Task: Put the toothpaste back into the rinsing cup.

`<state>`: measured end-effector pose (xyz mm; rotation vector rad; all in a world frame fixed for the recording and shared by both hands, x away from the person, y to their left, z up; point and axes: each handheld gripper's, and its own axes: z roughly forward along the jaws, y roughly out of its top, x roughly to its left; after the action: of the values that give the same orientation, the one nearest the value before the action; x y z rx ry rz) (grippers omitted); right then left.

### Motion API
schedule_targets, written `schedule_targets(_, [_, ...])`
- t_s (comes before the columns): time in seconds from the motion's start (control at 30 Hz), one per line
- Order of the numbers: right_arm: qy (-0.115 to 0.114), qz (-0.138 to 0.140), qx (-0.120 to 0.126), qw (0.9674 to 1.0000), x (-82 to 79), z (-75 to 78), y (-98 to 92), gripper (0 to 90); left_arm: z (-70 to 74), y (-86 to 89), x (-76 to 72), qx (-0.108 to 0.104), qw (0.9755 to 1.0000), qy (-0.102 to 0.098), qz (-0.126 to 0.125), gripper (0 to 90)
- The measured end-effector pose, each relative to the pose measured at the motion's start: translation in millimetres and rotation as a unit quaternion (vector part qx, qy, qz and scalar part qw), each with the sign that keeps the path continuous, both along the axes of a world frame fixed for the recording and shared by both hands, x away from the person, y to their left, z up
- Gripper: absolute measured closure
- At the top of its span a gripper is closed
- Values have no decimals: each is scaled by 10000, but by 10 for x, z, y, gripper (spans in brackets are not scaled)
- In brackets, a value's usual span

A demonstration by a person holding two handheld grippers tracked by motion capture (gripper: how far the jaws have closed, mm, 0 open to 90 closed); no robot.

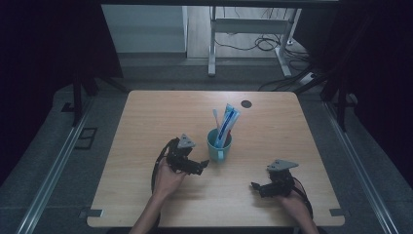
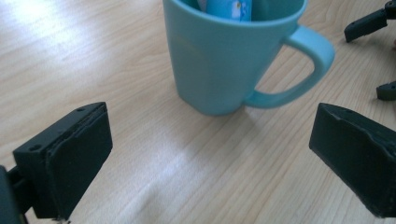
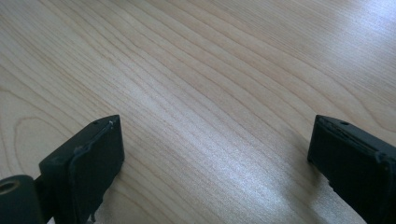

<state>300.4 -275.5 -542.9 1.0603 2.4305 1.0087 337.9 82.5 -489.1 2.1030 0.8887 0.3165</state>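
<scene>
A teal mug (image 1: 218, 145) stands near the middle of the wooden table (image 1: 146, 126), holding a blue-and-white toothpaste tube (image 1: 227, 122) and a white toothbrush (image 1: 215, 117). My left gripper (image 1: 203, 164) sits just left of the mug, open, with nothing between its jaws. In the left gripper view the mug (image 2: 224, 56) stands close ahead, handle (image 2: 299, 70) turned to the right, the left gripper (image 2: 210, 158) spread wide before it. My right gripper (image 1: 255, 187) rests low over the table's front right, open and empty. In the right gripper view the right gripper (image 3: 210, 163) frames bare wood.
A small dark round spot (image 1: 246, 103) marks the table's far edge. The other gripper's black jaw tips (image 2: 369, 23) show at the upper right of the left gripper view. Beyond the table are a white desk frame (image 1: 212, 44) and floor cables (image 1: 265, 44).
</scene>
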Motion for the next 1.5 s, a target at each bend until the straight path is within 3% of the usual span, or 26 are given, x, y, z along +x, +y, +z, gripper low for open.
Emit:
schedule_targets(0.63, [1,-2,-2,10000,0,0,0,35,-238,180,-213,91,9997,98,179,0])
schedule_targets(0.77, [10,-6,3,10000,-2,0,1,35,-316,204,-254,259,9993,148,210,0])
schedule_targets(1.23, [-3,-5,3,10000,0,-1,1,35,-545,263,-345,498,9972,481,286,0])
schedule_targets(1.5, [-3,-3,5,10000,-1,-1,1,36,-556,234,-373,730,9962,365,305,0])
